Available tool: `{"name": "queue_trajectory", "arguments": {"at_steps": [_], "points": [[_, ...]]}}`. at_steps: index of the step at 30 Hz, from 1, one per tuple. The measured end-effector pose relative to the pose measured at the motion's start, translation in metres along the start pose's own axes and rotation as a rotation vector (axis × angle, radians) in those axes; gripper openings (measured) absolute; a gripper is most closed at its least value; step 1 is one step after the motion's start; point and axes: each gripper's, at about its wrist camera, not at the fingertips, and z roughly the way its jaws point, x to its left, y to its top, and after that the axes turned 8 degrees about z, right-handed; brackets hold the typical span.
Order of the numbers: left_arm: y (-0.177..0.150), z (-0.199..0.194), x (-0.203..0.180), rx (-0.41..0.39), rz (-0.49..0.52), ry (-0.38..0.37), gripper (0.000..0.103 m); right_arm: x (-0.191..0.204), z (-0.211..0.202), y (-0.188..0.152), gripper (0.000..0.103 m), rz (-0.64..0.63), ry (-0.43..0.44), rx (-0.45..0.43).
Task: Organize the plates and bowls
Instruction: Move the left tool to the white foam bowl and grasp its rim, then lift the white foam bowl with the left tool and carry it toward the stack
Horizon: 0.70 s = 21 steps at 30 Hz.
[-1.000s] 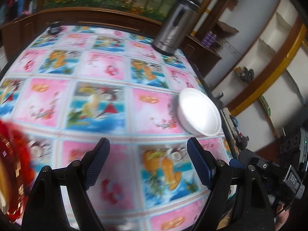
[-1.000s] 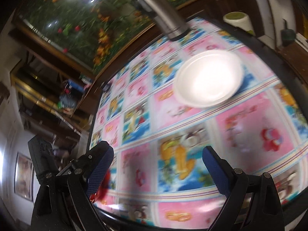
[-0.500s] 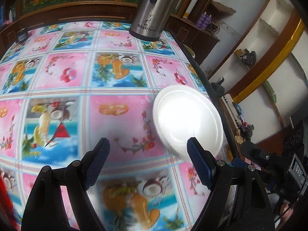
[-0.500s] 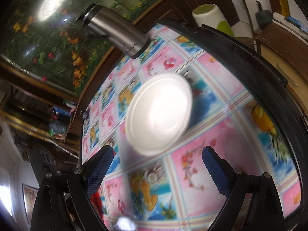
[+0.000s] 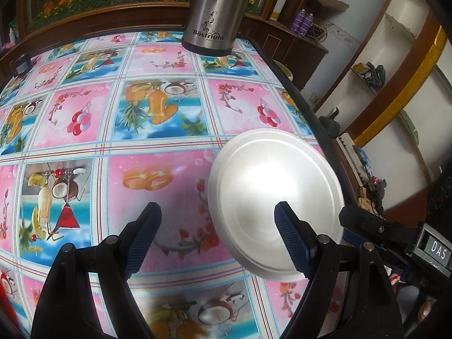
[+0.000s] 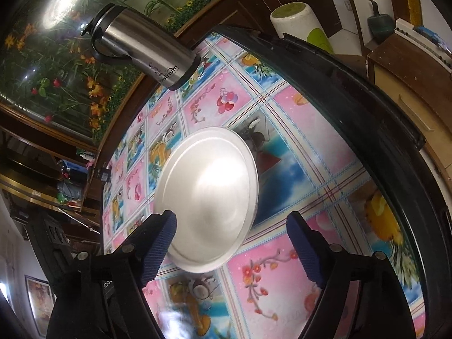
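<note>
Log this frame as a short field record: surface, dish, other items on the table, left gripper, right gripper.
surface: table under a pink and blue picture tablecloth
dish: one silver metal plate flat on the cloth near the table edge
other items: steel flask upright at the far side
left gripper: open, holding nothing; its right finger shows over the plate
right gripper: jaws closing, nothing pressed; the plate's near rim sits between the fingers
contact with plate: cannot tell

My target: round steel plate [image 5: 275,203] [image 6: 207,197], shiny, empty, lying flat on patterned tablecloth near table's edge, glare at centre
</note>
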Motion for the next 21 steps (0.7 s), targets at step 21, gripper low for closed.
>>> {"name": "queue_trajectory", "arguments": {"at_steps": [21], "points": [[-0.008, 0.029, -0.009, 0.063, 0.044, 0.045, 0.045, -0.002, 0.029, -0.002, 0.037, -0.035, -0.091, 0.043]]}}
